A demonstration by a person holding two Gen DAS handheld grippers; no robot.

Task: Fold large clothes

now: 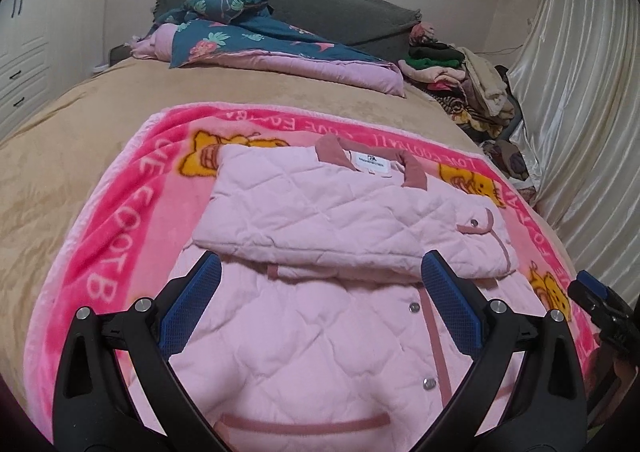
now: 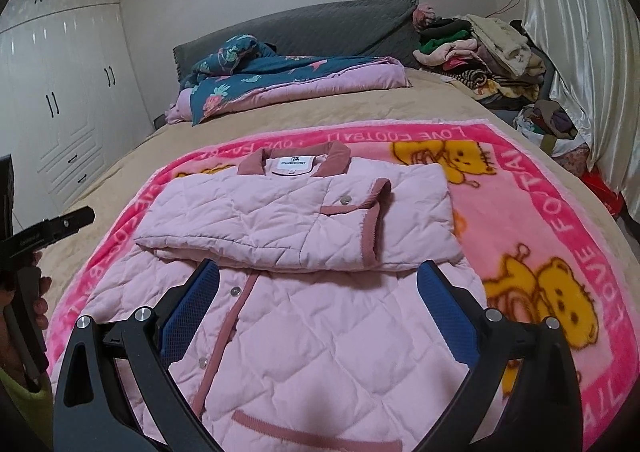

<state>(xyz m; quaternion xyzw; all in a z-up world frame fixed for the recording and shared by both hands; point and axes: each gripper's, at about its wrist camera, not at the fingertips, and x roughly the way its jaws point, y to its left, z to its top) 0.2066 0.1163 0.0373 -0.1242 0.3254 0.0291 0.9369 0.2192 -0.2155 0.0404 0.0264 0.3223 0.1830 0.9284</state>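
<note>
A pale pink quilted jacket point(image 1: 312, 316) point(image 2: 320, 332) lies flat on a bright pink cartoon blanket point(image 1: 120, 252) point(image 2: 540, 211). Both sleeves are folded across its chest in a band point(image 1: 340, 219) point(image 2: 280, 219) below the darker pink collar point(image 1: 332, 151) point(image 2: 296, 159). My left gripper point(image 1: 322, 280) hovers open over the jacket's lower half, nothing between its blue pads. My right gripper point(image 2: 318, 288) is likewise open above the jacket front, just short of the folded sleeves. The right gripper point(image 1: 600, 304) also shows at the edge of the left wrist view.
The blanket rests on a tan bed point(image 1: 80, 123). A teal and pink duvet point(image 2: 280, 79) lies at the grey headboard point(image 2: 320, 23). A heap of clothes point(image 2: 480, 51) sits at the far right by a shiny curtain point(image 2: 580, 31). White wardrobes point(image 2: 60, 71) stand left.
</note>
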